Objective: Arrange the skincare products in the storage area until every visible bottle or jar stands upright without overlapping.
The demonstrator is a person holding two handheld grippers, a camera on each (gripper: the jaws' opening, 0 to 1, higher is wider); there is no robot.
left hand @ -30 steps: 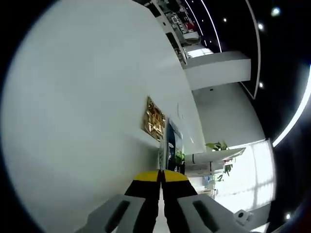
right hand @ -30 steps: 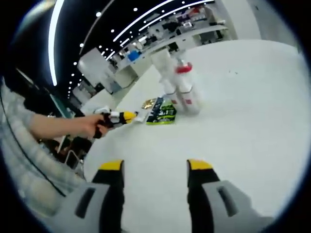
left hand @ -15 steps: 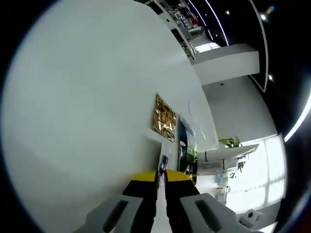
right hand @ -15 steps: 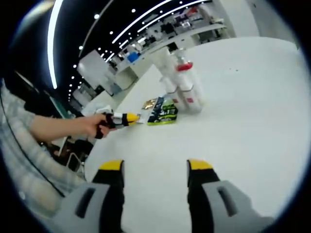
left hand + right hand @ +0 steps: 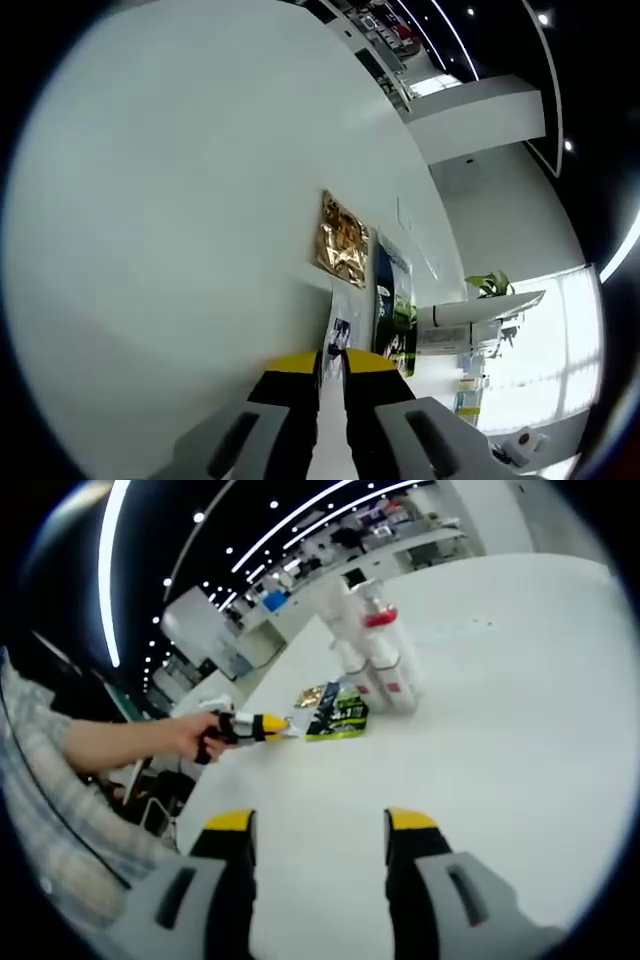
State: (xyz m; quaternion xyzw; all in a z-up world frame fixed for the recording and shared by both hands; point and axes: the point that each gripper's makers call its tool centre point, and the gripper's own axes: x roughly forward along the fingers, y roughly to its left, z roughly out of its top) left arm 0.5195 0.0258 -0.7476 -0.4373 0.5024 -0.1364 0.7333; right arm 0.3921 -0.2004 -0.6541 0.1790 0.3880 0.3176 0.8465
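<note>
The left gripper (image 5: 332,362), jaws nearly closed, is nipping the edge of a small white sachet (image 5: 337,335) lying flat on the bench (image 5: 170,200) beside a gold sachet (image 5: 343,240) and a dark green one (image 5: 393,305). Beyond them, the bottles (image 5: 385,670) are standing upright together. The right gripper (image 5: 318,830) is waiting with jaws wide and empty. Next probably comes lifting the sachet clear.

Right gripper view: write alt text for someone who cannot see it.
The right gripper hangs open and empty over a white table. Ahead stand white bottles, one with a red cap, beside flat sachets. From the left, a hand brings the left gripper to the sachets, with its yellow tips close together.
</note>
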